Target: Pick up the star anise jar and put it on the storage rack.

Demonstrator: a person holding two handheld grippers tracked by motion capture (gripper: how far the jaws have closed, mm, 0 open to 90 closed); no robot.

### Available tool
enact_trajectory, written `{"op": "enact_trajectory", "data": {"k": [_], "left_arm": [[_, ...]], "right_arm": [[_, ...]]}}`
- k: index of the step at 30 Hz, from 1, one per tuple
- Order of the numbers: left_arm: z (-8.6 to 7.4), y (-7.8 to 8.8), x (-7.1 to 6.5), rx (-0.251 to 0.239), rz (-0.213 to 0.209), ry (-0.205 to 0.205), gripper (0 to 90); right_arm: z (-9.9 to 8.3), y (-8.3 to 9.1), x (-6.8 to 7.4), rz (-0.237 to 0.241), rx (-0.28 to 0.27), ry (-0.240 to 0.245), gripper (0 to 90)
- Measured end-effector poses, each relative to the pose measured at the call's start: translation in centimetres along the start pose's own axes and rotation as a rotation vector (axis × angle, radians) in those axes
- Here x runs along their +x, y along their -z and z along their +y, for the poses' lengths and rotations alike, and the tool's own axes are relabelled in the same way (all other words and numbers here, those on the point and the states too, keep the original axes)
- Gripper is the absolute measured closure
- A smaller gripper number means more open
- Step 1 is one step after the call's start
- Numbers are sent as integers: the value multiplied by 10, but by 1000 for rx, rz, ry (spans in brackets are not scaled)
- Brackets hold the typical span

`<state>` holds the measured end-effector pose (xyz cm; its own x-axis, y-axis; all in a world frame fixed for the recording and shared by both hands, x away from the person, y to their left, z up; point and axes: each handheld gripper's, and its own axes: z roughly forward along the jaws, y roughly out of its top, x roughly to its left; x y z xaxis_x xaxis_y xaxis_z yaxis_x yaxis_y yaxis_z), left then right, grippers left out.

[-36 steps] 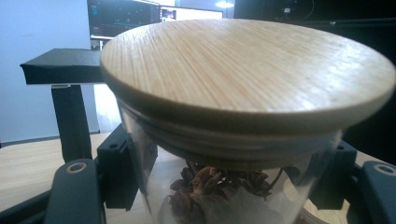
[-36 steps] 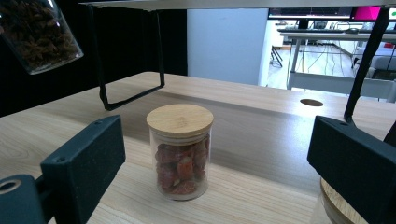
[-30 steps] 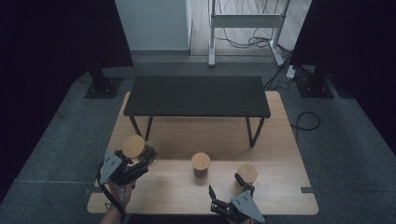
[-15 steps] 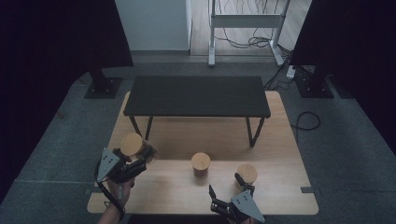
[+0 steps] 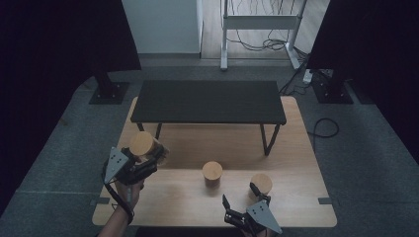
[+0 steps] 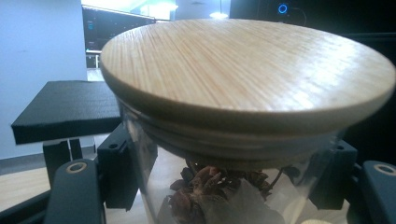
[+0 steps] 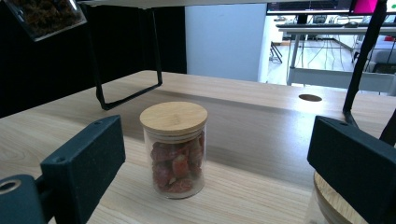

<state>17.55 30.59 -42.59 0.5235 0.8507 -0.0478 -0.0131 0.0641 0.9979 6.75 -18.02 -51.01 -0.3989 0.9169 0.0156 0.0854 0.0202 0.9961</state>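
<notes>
Left tool (image 5: pixel 148 160) raised, jaws clamped, right tool (image 5: pixel 242 197) low, jaws wide apart

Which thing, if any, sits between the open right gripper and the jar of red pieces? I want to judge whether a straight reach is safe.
Nothing visible does. In the right gripper view the jar of red pieces stands alone on bare wooden table, centred ahead of the right gripper. Another lidded jar sits by its jaw, off that line.

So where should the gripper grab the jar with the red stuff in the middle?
Grab the middle jar around its glass wall, below the wooden lid, coming in level from the near side. It stands upright and round, with free space on both sides for the jaws.
</notes>
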Motion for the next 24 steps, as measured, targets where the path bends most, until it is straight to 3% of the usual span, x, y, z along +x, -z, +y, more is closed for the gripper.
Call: {"op": "enact_trajectory", "data": {"k": [24], "left_arm": [[27,-26,7,-37,-9,-34,265]], "right_arm": [[0,-1,-1,-13,7,-10,35]]}}
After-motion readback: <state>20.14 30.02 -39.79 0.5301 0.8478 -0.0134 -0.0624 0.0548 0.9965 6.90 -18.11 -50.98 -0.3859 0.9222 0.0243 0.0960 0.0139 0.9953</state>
